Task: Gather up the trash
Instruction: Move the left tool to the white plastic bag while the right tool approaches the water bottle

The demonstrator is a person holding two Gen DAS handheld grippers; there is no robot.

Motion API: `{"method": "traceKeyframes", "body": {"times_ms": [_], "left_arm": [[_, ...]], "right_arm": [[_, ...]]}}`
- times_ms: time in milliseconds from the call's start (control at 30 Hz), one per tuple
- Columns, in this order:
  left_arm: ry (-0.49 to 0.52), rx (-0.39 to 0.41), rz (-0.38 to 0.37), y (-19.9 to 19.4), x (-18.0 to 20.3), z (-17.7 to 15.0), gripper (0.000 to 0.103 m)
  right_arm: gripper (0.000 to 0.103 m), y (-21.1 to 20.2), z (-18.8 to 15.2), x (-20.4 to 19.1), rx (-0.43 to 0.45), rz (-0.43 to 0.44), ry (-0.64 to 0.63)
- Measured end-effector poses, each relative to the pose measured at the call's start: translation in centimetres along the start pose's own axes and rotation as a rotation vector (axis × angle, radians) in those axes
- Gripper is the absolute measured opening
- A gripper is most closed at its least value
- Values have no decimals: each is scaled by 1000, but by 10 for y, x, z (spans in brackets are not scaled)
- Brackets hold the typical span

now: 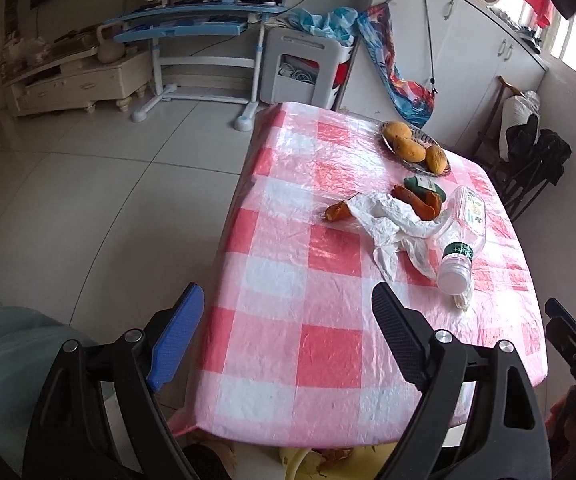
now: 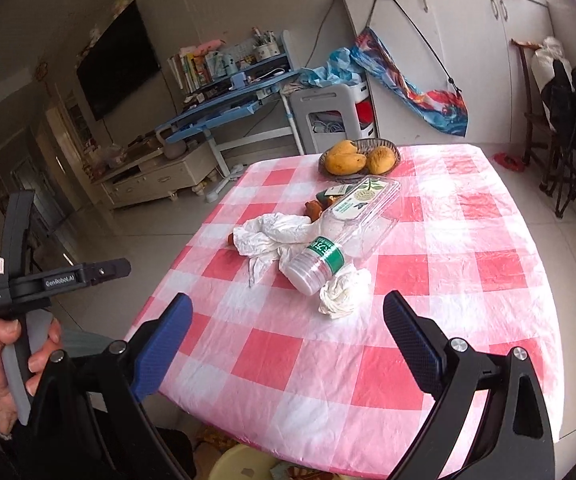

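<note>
Left gripper (image 1: 288, 336) and right gripper (image 2: 288, 340): jaws wide apart, nothing between them. Trash on checked tablecloth (image 2: 428, 280): clear plastic bottle (image 2: 344, 232) lying sideways, green label; crumpled white tissue (image 2: 344, 292); white plastic bag (image 2: 276, 236); orange scraps (image 1: 416, 204), possibly peel.

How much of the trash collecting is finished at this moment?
Nothing looks collected. Both the left hand-held gripper and the right hand-held gripper are open and empty. The clear plastic bottle, crumpled white tissue, white plastic bag and orange peels remain on the pink checked tablecloth.
</note>
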State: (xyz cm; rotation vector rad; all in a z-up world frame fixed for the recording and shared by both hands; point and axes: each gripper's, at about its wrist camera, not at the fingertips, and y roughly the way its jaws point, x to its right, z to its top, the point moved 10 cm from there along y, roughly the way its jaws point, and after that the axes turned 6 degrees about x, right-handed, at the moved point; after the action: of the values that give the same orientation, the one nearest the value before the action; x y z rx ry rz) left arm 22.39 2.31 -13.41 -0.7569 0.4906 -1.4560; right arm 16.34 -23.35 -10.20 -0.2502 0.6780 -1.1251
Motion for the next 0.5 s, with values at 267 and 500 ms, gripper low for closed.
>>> {"method": "traceKeyframes", "body": {"times_ms": [267,500], "left_arm": [[330,36,-10,54,70,25,82],[521,58,-28,88,116,30,82]], "right_arm": [[92,48,19,26,-48,8,158],[92,96,32,52,-79,-5,274]]}}
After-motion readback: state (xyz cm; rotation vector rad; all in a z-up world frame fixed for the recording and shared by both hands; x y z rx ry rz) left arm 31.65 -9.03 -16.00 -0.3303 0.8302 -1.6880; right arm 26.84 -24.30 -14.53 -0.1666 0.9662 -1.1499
